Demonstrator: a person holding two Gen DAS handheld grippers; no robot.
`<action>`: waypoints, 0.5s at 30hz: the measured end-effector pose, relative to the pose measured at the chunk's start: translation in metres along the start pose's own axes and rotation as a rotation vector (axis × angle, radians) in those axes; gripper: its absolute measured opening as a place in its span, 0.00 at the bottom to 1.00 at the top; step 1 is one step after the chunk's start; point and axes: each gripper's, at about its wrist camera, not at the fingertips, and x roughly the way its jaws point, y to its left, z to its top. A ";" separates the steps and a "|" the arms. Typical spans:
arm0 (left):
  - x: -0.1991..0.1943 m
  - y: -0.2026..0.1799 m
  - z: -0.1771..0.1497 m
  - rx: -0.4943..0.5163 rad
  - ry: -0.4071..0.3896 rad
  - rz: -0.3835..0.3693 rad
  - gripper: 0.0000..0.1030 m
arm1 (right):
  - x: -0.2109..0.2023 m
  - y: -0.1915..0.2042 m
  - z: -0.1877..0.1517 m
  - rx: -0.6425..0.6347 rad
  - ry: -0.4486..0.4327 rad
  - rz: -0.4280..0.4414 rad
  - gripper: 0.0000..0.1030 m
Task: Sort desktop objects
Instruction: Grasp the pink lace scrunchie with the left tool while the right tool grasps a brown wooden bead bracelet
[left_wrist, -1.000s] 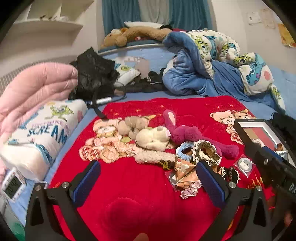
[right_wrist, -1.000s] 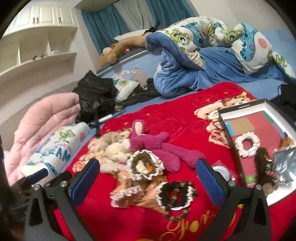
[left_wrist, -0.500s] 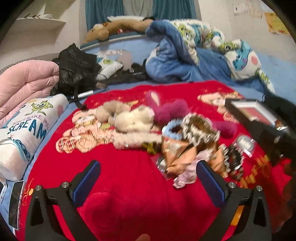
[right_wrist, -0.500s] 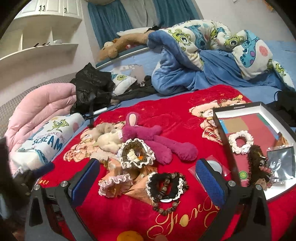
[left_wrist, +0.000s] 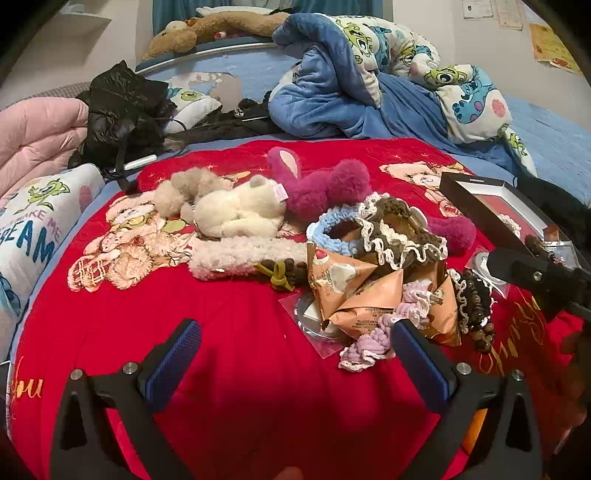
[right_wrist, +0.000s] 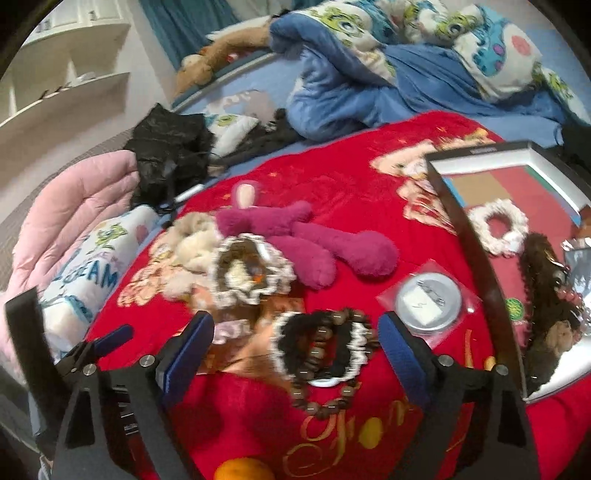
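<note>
A pile of scrunchies and orange snack packets (left_wrist: 354, 295) lies on the red blanket (left_wrist: 229, 332), beside a pink plush (left_wrist: 317, 184) and a cream plush (left_wrist: 236, 214). My left gripper (left_wrist: 295, 363) is open over bare blanket, just short of a lilac scrunchie (left_wrist: 373, 343). My right gripper (right_wrist: 295, 339) is closing, its jaws on either side of a black scrunchie with white trim (right_wrist: 325, 343) ringed by a wooden bead bracelet (right_wrist: 321, 398); the pads are not touching it. A black box (right_wrist: 454, 206) on the right holds a white scrunchie (right_wrist: 498, 225) and a brown furry piece (right_wrist: 543, 280).
A round badge in a clear bag (right_wrist: 428, 299) lies between the pile and the box. An orange fruit (right_wrist: 243, 469) sits at the near edge. A pink quilt (right_wrist: 74, 214), a printed pillow (left_wrist: 33, 221), a black bag (left_wrist: 125, 107) and a heaped blue blanket (left_wrist: 351, 92) ring the red blanket.
Both grippers have sunk and tipped down toward the pile, which now looks larger. The right gripper's jaws have narrowed around the black scrunchie and beads.
</note>
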 end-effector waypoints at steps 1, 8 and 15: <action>0.000 -0.001 0.000 0.004 0.002 -0.004 1.00 | 0.001 -0.005 0.000 0.014 0.006 -0.016 0.86; -0.001 -0.013 -0.006 0.037 0.022 -0.038 1.00 | 0.010 -0.017 -0.003 0.067 0.071 -0.052 0.79; 0.008 -0.017 -0.009 0.039 0.059 -0.067 0.99 | 0.014 -0.028 -0.009 0.127 0.133 -0.048 0.73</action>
